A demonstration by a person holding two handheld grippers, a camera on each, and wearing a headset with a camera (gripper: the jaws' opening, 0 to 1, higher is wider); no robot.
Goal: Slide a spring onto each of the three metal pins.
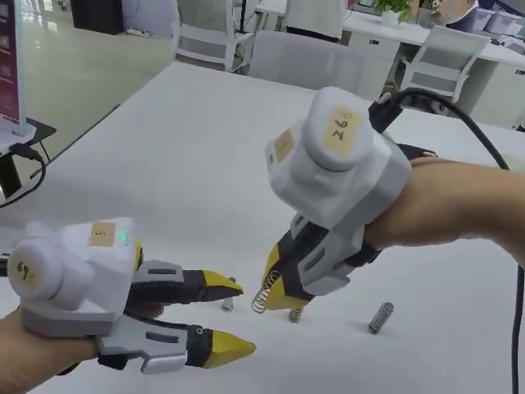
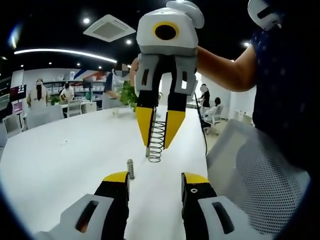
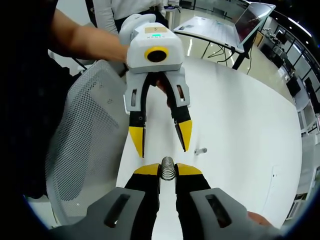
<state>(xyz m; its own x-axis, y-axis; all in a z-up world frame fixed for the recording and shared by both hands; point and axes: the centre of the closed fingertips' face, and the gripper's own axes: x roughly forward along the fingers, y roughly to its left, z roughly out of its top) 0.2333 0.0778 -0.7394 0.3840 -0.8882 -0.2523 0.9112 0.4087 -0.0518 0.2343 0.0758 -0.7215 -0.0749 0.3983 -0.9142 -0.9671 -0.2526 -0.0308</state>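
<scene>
Tabletop, white and broad, lies under the right gripper and the left gripper. In the right gripper view a pale mesh chair stands off to one side of that gripper's jaws.

The right gripper, the bulkier shape in the head view, angles down toward the table. Its yellow-tipped jaws are clamped on a spring. The spring's long axis runs steeply, tilted a little from upright (top end between the jaws, lower end sticking out below them, close to the surface, though I cannot tell if it touches). In the left gripper view it hangs near vertical between the two yellow tips. In the right gripper view it is seen almost end-on, its round open mouth pointing forward along the jaws.

The left gripper sits low, jaws well apart and holding nothing, tips aimed toward the right gripper's tips.

Just below the right gripper's jaws a second spring stands upright. A third spring stands well beyond it, on the side away from the left gripper, leaning slightly.

Smallest, a short bare pin stands just off the left gripper's upper jaw tip, between the two grippers.
</scene>
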